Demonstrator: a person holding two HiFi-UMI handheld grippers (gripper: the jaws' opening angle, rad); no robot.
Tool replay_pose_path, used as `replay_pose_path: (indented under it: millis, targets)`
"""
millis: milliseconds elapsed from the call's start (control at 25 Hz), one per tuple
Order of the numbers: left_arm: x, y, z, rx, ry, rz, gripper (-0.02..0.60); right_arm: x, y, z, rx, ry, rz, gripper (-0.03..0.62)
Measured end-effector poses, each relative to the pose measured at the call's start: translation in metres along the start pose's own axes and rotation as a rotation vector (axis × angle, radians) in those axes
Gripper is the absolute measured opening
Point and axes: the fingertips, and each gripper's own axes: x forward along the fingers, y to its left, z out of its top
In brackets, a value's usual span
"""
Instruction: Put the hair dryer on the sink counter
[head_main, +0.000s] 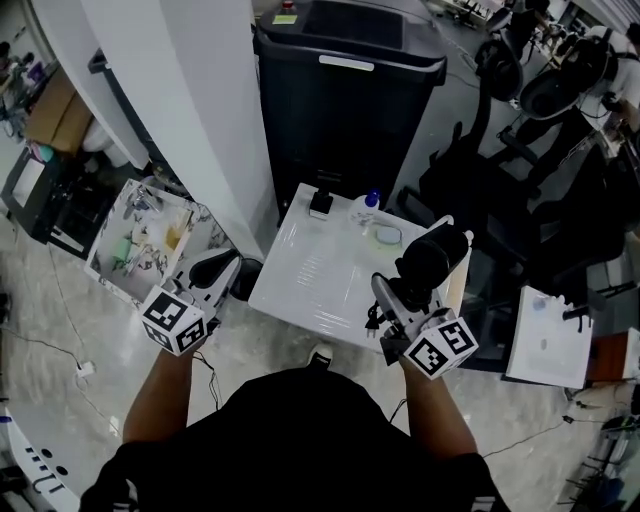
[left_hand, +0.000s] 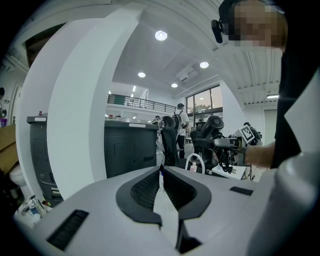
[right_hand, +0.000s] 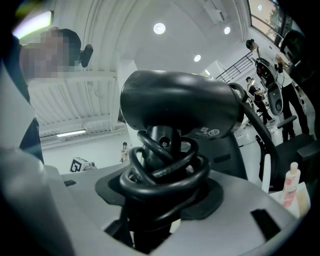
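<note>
My right claw (head_main: 392, 300) was clamped on the handle of the black plastic hair dryer (head_main: 432, 256), whose black cord (right_hand: 165, 172) was coiled in loops round that handle just above my jaws. The dryer hung in the air, seemingly over the right edge of the white rectangular sink counter (head_main: 300, 275) and not touching it. My left claw (head_main: 220, 270) had its jaws pressed together on nothing and sat off the counter's left edge. At the far edge stood a small black object (head_main: 321, 204) and a clear bottle with a blue cap (head_main: 366, 207). I judged the bare middle the safest landing place. To do it well I needed to carry the dryer inward, lower it slowly, tip it onto its side so barrel and handle both rested flat, and part my jaws only once the counter bore the weight, keeping the cord coil clear of the bottle
</note>
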Motion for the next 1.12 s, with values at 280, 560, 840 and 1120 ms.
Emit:
replay_pose_path:
  millis: [280,560,840,1120]
  targets:
    - [0.021,0.009,0.002,-0.004,0.017,0.037,0.043,0.027,-0.025,0.006,0.013,0.012,0.044,0.273]
    - [0.037,0.013,0.009,-0.003,0.010,0.071,0.043,0.044,-0.040,0.009,0.017,0.027,0.086,0.273]
    - [0.051,0.009,0.013,-0.004,0.010,0.094,0.043,0.055,-0.054,0.011,0.020,0.043,0.122,0.273]
    - [0.051,0.012,0.007,-0.012,0.029,0.115,0.043,0.066,-0.057,0.009,0.040,0.052,0.136,0.273]
